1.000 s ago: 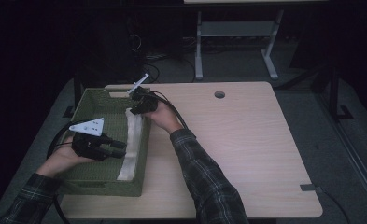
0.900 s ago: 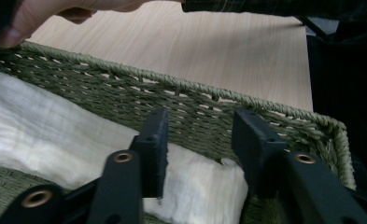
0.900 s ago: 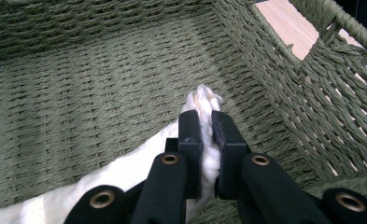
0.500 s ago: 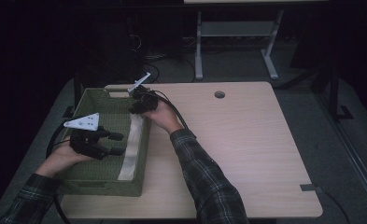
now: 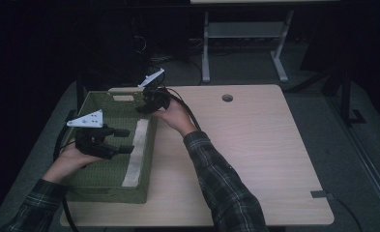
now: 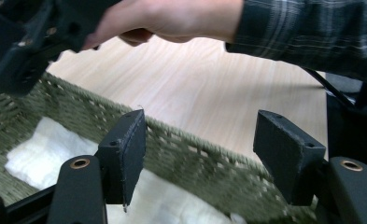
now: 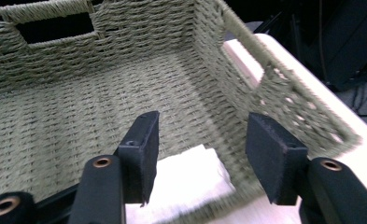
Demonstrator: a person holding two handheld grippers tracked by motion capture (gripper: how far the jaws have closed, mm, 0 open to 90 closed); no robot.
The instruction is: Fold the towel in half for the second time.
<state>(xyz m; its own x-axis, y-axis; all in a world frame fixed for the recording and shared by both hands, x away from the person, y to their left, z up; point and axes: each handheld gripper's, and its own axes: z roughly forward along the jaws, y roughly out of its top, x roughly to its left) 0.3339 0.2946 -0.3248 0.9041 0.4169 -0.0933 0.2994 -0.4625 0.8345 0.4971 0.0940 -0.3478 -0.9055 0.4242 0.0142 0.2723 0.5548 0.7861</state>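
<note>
Nearest the person, at the left of the tabletop [image 5: 255, 159], the left gripper [image 5: 122, 141] is hovering over the green woven basket [image 5: 100, 176], its jaws having just been opening and now standing apart with nothing between them. Below it, a folded white cloth [image 5: 135, 152] is lying flat inside the basket, pressed along the right wall; its long axis is running from the near end toward the far end, parallel to that wall. Farther back, the right gripper [image 5: 144, 107] is hanging above the cloth's far end, pointing down into the basket, its jaws also having just been opening and now gaping over the cloth without touching it.
</note>
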